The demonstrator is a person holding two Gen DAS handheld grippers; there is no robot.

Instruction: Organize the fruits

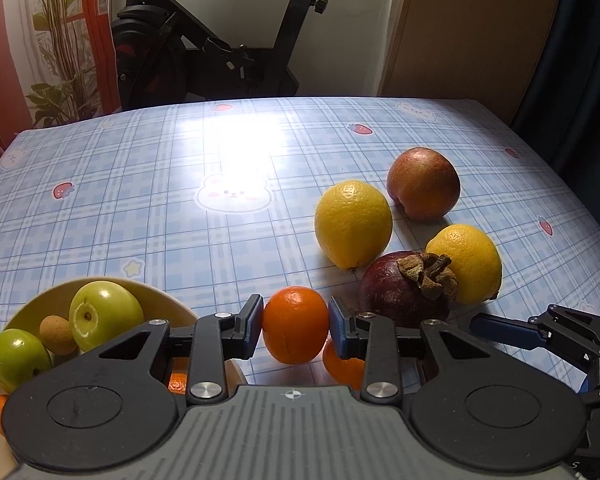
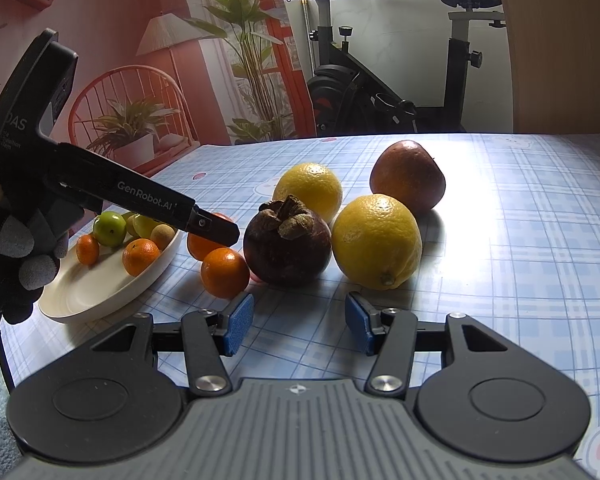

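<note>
Tangerine (image 1: 296, 330) sits between your left gripper (image 1: 296, 326) pads, which look clamped on it, just off the bowl (image 1: 52, 300) rim at about three o'clock. You're at the pick-up step, by my reading; next, lift clear of the second tangerine (image 2: 225, 273) beside it and carry it over the bowl. Bowl already holds green apples, small oranges and a tan fruit. Your right gripper (image 2: 296, 322) waits open, empty.
</note>
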